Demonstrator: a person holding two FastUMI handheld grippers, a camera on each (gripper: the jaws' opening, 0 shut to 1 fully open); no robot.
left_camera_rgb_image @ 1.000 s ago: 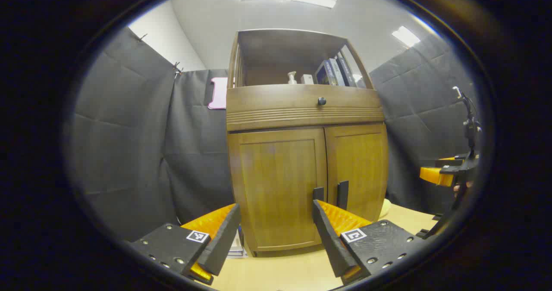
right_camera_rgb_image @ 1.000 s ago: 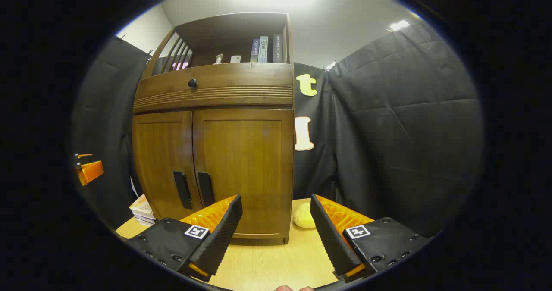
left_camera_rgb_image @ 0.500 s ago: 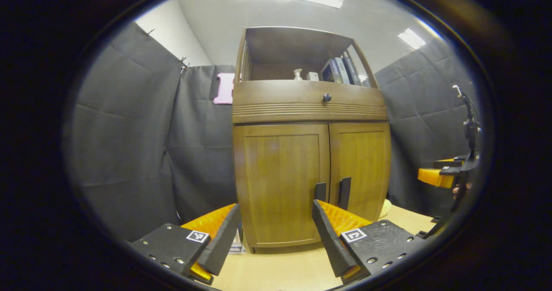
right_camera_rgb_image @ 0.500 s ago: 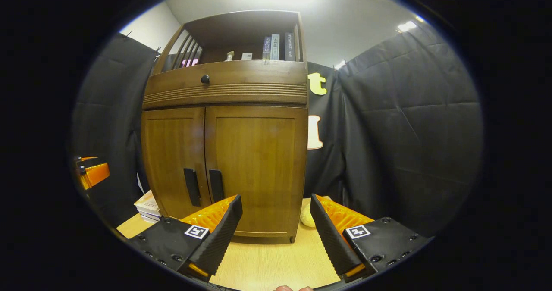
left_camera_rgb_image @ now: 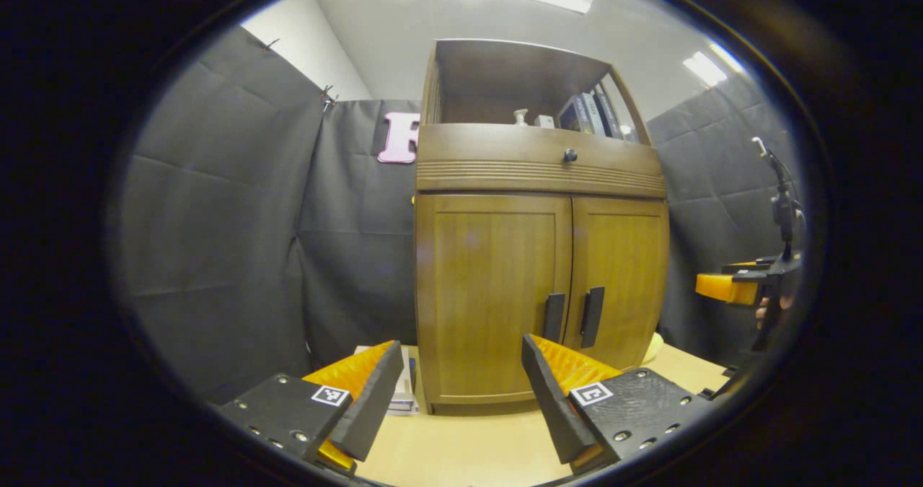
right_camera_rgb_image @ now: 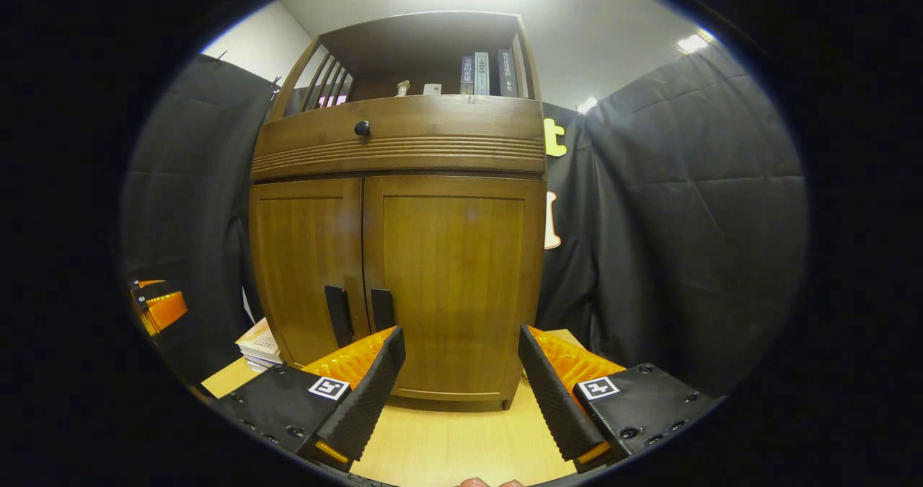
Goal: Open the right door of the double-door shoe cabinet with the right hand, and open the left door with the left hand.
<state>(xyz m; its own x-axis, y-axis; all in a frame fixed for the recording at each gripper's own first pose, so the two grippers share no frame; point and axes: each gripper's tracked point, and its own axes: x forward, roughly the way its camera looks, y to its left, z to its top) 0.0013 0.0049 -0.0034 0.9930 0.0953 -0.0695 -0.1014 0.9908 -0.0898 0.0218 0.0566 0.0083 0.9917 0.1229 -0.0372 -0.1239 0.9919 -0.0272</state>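
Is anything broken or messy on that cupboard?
Nothing stands out. The shoe cabinet stands upright with both doors shut flush, the left door and the right door. Books stand neatly on its top shelf. Both grippers, the left and the right, are open and touch nothing.

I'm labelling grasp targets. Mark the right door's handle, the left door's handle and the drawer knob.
right door handle (right_camera_rgb_image: 382,309), right gripper view, mid-bar
left door handle (left_camera_rgb_image: 554,317), left gripper view, mid-bar
drawer knob (right_camera_rgb_image: 362,128), right gripper view, its face
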